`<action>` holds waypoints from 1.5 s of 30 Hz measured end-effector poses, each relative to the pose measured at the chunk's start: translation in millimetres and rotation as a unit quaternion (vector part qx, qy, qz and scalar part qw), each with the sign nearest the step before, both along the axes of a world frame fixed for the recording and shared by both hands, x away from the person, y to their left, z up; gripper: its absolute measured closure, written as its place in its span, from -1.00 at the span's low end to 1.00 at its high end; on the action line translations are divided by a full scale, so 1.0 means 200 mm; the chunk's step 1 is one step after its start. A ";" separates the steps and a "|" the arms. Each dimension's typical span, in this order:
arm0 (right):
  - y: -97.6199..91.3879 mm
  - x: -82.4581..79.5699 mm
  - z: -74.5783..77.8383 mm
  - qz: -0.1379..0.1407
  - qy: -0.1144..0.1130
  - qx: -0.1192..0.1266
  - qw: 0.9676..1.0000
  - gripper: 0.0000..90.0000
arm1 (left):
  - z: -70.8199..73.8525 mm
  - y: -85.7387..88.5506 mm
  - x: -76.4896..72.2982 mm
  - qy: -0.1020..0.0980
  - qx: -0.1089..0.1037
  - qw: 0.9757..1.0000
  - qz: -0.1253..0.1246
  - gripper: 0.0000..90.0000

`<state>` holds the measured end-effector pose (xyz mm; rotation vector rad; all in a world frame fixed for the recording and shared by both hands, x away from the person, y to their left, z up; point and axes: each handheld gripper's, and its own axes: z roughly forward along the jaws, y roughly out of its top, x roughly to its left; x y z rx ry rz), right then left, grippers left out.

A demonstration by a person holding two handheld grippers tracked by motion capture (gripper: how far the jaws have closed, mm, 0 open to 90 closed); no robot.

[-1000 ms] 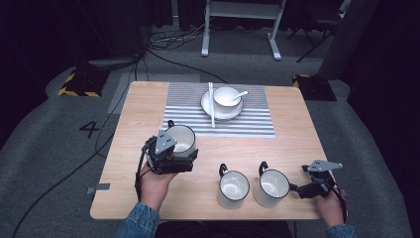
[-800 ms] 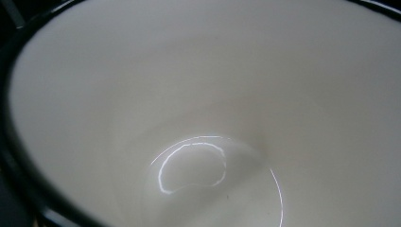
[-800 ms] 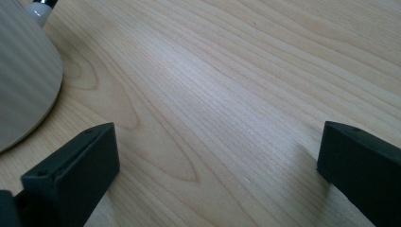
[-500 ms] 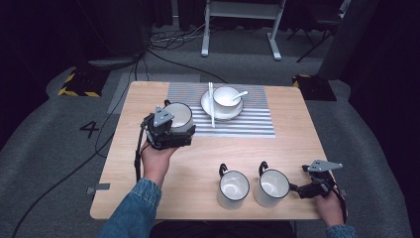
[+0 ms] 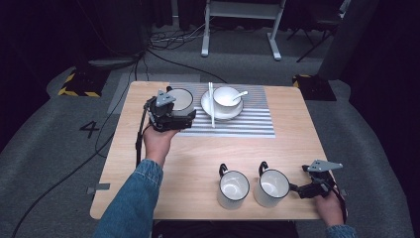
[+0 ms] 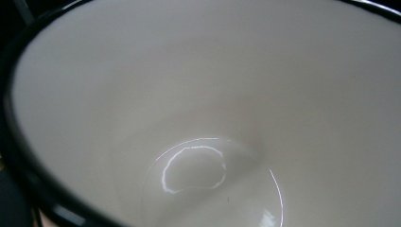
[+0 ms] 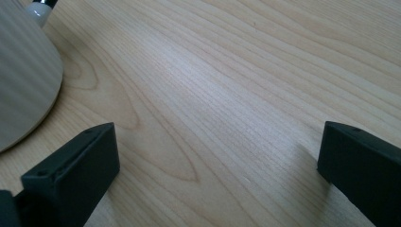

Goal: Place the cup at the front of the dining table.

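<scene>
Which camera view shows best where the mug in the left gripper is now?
The high view: the mug sits in the left gripper over the striped placemat's left end, beside the plate with the bowl. The left gripper view shows the mug's empty white inside and black rim. The right gripper view shows bare table.

Overhead light falls on my tabletop (image 5: pixel 198 163); the floor beyond its far edge goes dim to black. High view is soft, low in detail. In my left gripper view the mug (image 6: pixel 236 94) interior is blurred, with a curved glare ring at the bottom. My right gripper view: wood grain sharp, near jaws soft, faint shadows.
</scene>
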<state>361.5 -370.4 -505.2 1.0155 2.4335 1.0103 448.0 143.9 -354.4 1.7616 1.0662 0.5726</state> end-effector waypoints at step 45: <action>0.00 0.00 0.00 0.000 -0.001 0.001 1.000 -1.00 | -0.10 0.01 0.61 -0.006 -0.028 0.999 0.027 -0.92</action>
